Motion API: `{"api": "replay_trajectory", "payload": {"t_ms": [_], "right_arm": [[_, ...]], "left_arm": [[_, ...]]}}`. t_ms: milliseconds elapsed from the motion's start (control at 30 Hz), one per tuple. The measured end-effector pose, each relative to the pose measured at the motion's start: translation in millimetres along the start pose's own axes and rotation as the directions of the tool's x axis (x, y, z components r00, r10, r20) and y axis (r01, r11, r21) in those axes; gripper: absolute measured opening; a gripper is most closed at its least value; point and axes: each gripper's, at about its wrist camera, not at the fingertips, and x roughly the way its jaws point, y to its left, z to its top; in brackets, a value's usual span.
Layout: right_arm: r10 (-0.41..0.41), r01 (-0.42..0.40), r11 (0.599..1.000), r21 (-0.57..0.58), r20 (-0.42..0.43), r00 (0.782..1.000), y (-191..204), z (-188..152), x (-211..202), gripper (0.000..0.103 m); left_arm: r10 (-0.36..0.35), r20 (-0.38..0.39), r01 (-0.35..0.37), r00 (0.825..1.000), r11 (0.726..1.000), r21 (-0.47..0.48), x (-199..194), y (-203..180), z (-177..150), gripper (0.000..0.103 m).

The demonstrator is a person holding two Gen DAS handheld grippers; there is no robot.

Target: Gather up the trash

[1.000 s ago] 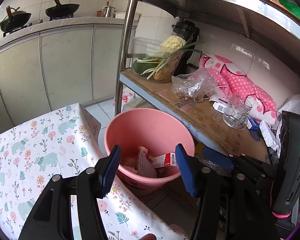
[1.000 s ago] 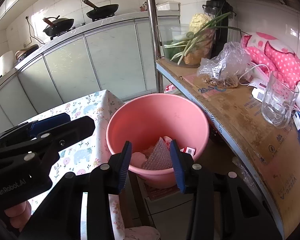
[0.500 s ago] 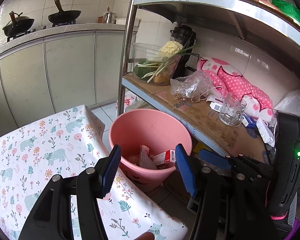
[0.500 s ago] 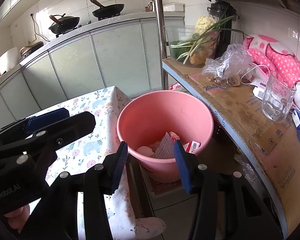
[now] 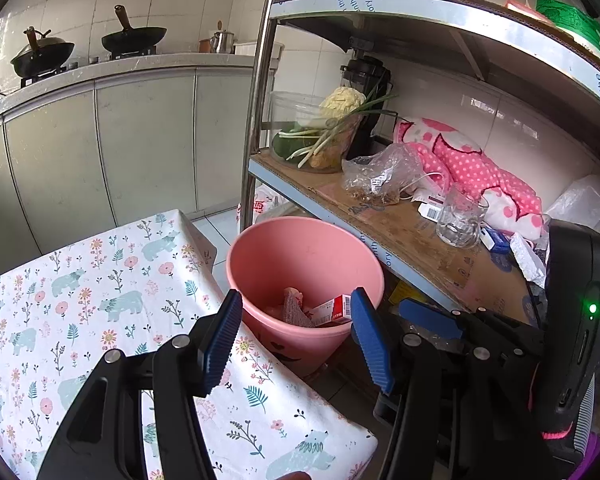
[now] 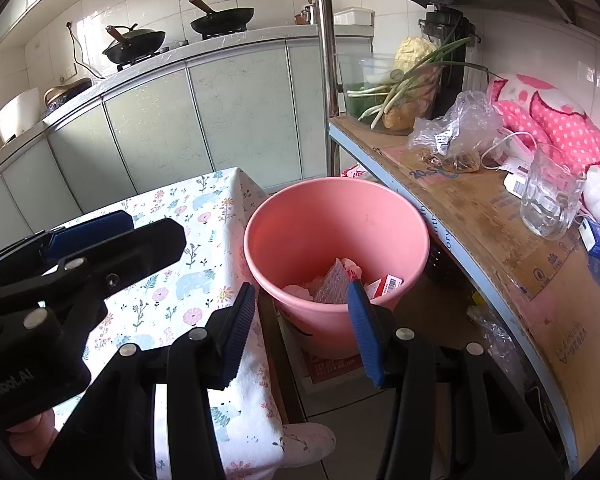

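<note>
A pink bucket (image 5: 304, 240) stands on the floor between the table and the shelf; it also shows in the right wrist view (image 6: 332, 220). Inside lie a red-and-white carton (image 5: 332, 309), a piece of mesh wrap (image 6: 334, 286) and other scraps. My left gripper (image 5: 296, 338) is open and empty, above the table corner, short of the bucket. My right gripper (image 6: 302, 330) is open and empty, above the table edge beside the bucket. The left gripper's body (image 6: 80, 256) shows at the left of the right wrist view.
A table with a floral bear cloth (image 5: 80, 300) lies at the left. A metal shelf (image 6: 480, 220) at the right holds a glass mug (image 6: 548, 196), a plastic bag (image 6: 456, 132), vegetables in a clear tub (image 5: 320, 132) and a pink dotted cloth (image 5: 472, 164). Kitchen cabinets (image 6: 220, 112) stand behind.
Both grippers have pulled back and up from the bucket, which now looks smaller and farther. More of the table cloth shows. Both stay open and empty.
</note>
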Motion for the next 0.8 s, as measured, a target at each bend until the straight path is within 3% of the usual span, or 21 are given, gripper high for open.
{"api": "replay_trajectory", "payload": {"t_ms": [800], "right_arm": [[-0.008, 0.008, 1.0, -0.003, 0.006, 1.0, 1.3, -1.8, -10.4, 0.049]], "left_arm": [[0.001, 0.013, -0.001, 1.0, 1.0, 0.026, -10.0, -5.9, -3.7, 0.056]]}}
